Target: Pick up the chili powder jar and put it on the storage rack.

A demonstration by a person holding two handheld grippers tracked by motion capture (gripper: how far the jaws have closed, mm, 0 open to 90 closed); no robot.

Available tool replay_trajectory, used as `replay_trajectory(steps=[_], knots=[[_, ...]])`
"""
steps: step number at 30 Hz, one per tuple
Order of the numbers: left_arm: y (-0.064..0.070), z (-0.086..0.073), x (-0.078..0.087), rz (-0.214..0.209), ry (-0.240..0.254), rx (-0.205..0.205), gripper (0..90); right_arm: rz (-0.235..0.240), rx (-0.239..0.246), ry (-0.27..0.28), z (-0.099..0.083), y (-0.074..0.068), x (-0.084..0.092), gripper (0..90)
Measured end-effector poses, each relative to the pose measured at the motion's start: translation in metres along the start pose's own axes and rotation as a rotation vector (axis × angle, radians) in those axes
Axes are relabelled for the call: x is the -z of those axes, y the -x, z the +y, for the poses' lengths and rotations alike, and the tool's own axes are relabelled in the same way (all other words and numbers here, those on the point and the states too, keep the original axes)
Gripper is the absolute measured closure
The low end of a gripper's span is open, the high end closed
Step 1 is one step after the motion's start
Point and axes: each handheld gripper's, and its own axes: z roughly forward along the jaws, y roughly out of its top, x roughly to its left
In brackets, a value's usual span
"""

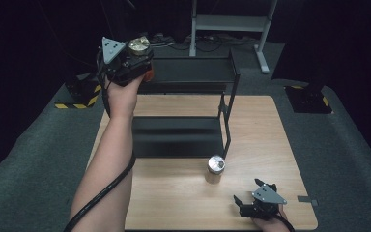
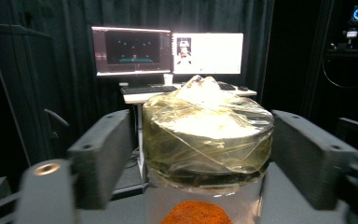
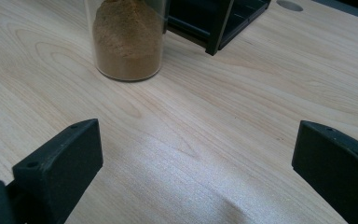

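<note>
Wooden surface (image 1: 183,203), black two-tier shelf (image 1: 188,72); your left tongs (image 1: 133,60), spread, flank the orange-powder jar (image 2: 207,140) on the upper tier: back straight out. Brown-powder jar (image 1: 215,169) nearby; right tongs (image 1: 251,193) spread, empty.

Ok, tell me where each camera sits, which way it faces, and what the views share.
High view: above the person's side, looking forward and down on the table and black shelf rack; both forearms and claws show.
Left gripper view: rides the left claw, facing level toward monitors; its jaws flank the jar of orange powder, gaps visible.
Right gripper view: rides the right claw, open, low over the table; the jar of brown powder ahead.
Shared: high view shows both jars.
</note>
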Motion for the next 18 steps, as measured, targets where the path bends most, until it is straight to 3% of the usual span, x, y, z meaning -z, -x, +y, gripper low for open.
replay_trajectory(steps=[1,3,7,13,18], knots=[[0.003,0.001,0.000,0.016,-0.005,-0.004,14.6,0.000,0.000,0.000,0.000,0.000,0.000,0.9],[0.004,0.001,0.001,0.021,-0.011,-0.008,1.2,-0.001,0.001,0.001,0.000,0.000,0.000,0.9],[0.005,0.000,0.004,0.025,-0.009,0.001,0.4,-0.001,0.001,0.001,0.000,0.000,0.000,0.9],[0.010,0.000,0.013,0.042,-0.022,-0.018,0.3,-0.001,0.009,0.001,0.000,-0.001,0.000,0.9],[0.010,-0.004,0.023,0.031,-0.014,-0.023,0.4,-0.002,0.015,0.001,0.000,-0.002,0.000,0.8]])
